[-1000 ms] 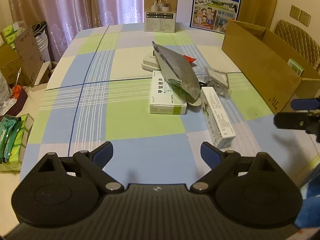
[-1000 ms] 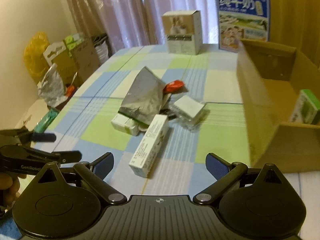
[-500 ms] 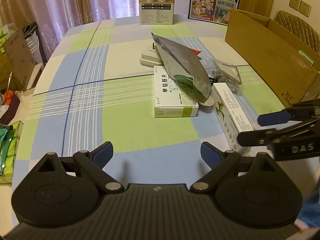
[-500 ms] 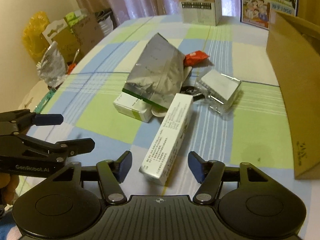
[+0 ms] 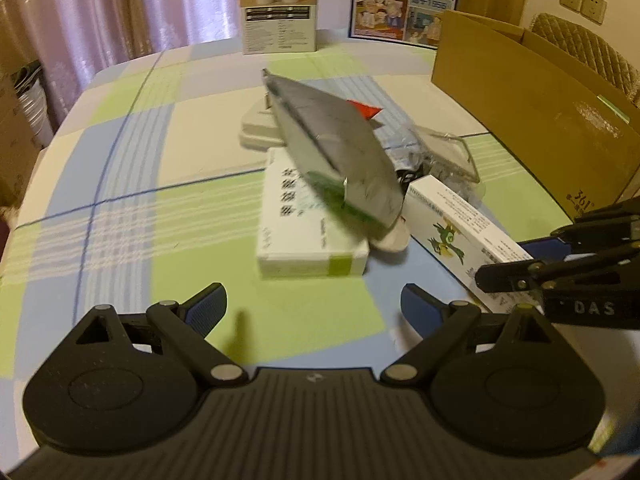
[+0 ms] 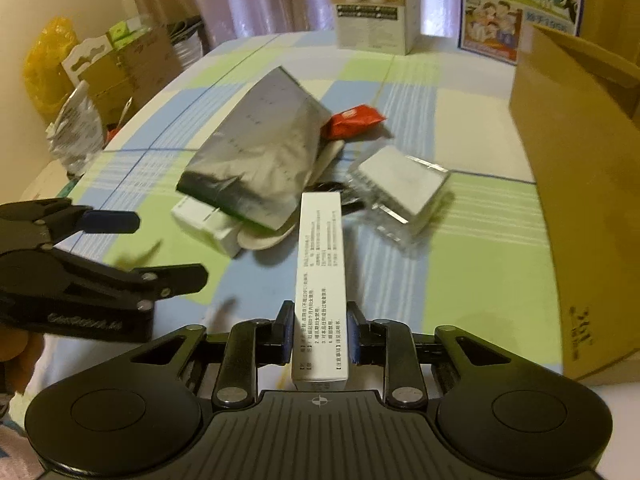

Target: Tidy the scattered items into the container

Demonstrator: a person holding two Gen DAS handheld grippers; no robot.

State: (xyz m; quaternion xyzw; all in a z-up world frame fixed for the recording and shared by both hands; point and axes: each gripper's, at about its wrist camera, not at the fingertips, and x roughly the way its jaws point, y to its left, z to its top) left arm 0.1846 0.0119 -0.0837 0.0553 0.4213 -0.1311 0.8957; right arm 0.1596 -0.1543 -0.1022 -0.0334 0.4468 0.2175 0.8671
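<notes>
The right gripper (image 6: 319, 338) has just been closing, and its jaws are now clamped on the near end of a long white carton (image 6: 321, 276), which runs straight ahead from between them across the checked tablecloth (image 6: 472, 264). Past the carton's far end lies a heap: a silver foil pouch (image 6: 260, 160) ahead and to the left of the jaws, resting on a flat white and green box (image 6: 208, 226), a red packet (image 6: 352, 120) behind it, and a clear plastic case (image 6: 400, 196) ahead and to the right. The open cardboard box (image 6: 576, 200) stands well off to the right of the jaws. The left gripper (image 5: 312, 308) hovers over the cloth with its jaws wide apart and nothing between them; the flat white and green box lies just ahead of them, and the gripped carton sits ahead to their right.
</notes>
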